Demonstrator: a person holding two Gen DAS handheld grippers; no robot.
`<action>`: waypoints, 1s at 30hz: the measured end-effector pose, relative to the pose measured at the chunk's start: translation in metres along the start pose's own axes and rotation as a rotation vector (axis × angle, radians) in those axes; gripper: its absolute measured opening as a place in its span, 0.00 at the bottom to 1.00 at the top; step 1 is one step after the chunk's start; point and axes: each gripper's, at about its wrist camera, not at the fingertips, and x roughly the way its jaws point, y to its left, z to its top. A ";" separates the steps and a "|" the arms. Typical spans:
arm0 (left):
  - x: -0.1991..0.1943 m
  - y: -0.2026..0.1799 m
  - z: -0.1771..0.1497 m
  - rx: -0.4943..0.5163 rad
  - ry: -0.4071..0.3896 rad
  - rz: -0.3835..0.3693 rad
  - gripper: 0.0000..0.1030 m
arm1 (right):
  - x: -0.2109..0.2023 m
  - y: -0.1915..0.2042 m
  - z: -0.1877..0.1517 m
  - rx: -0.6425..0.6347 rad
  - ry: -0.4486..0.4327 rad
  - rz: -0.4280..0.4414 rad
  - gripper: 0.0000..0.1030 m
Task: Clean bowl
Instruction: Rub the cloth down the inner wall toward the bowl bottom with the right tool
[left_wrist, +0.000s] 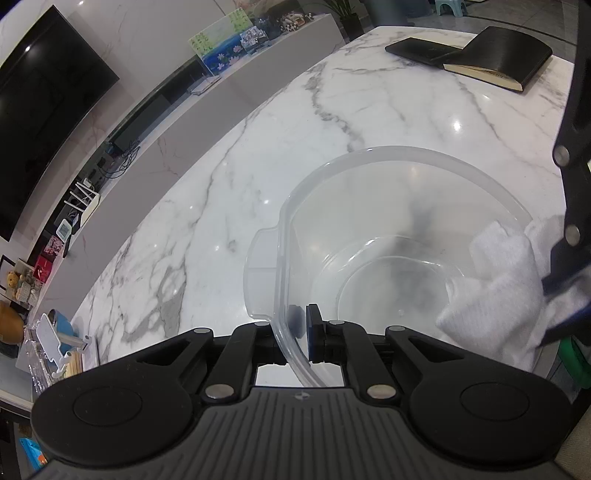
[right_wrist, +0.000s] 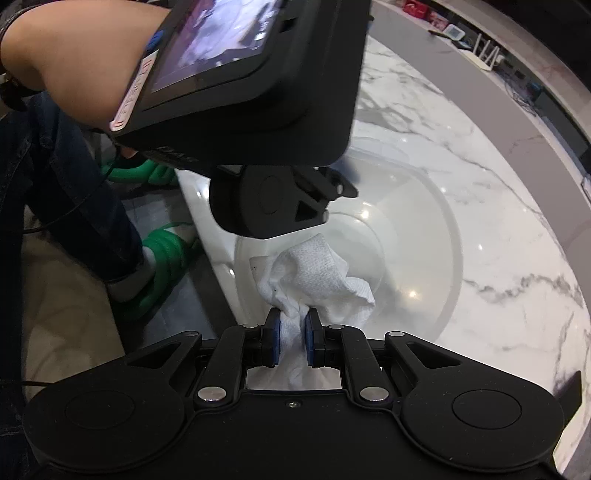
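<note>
A clear plastic bowl with a tab handle stands on the marble table. My left gripper is shut on the bowl's near rim, one pad inside and one outside the wall. A white cloth hangs bunched inside the bowl at the right, pinched by the other gripper's blue pads. In the right wrist view my right gripper is shut on the white cloth, which droops into the bowl. The left gripper's body fills the upper left of that view and hides the bowl's far rim.
A black notebook lies open at the far end of the marble table. The table's edge runs close beside the bowl, with a person's legs and green slippers on the floor beyond it.
</note>
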 end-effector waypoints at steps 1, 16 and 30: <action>0.000 0.000 0.000 0.001 0.000 -0.001 0.06 | 0.000 0.001 0.000 -0.004 0.005 -0.002 0.11; 0.001 0.001 -0.003 0.010 0.010 -0.011 0.07 | -0.002 -0.012 -0.010 0.004 0.075 -0.170 0.11; 0.003 0.000 -0.003 0.010 0.011 -0.007 0.08 | -0.002 -0.025 -0.019 0.041 0.089 -0.266 0.11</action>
